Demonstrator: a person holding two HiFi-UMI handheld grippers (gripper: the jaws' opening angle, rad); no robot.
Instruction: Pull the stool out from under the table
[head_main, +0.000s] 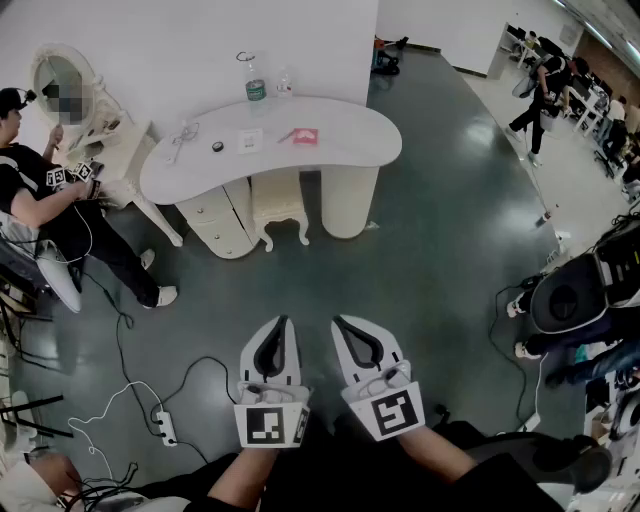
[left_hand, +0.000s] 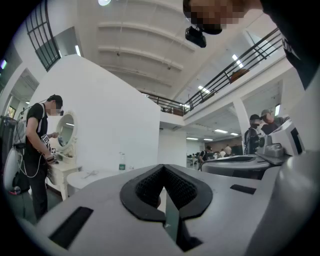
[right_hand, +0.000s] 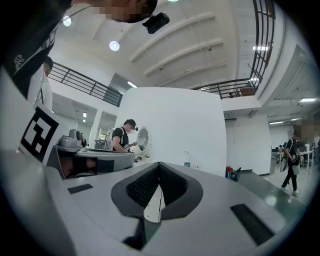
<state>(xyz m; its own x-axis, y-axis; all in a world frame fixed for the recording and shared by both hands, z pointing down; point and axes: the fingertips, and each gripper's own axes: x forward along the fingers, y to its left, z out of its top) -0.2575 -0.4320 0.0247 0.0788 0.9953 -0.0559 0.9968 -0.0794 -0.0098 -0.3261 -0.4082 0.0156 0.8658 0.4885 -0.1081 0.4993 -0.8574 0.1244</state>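
A dark, glossy floor runs up to a white wall. The left gripper and the right gripper both have their jaws closed tip to tip with nothing between them. They are held side by side, low in the head view, pointing towards the table and well apart from it. The stool stands tucked under the white table, between the drawers and a round pedestal. A bottle stands on the table top by the wall. At the left a person is beside a mirror. A power strip lies on the floor near the left gripper.
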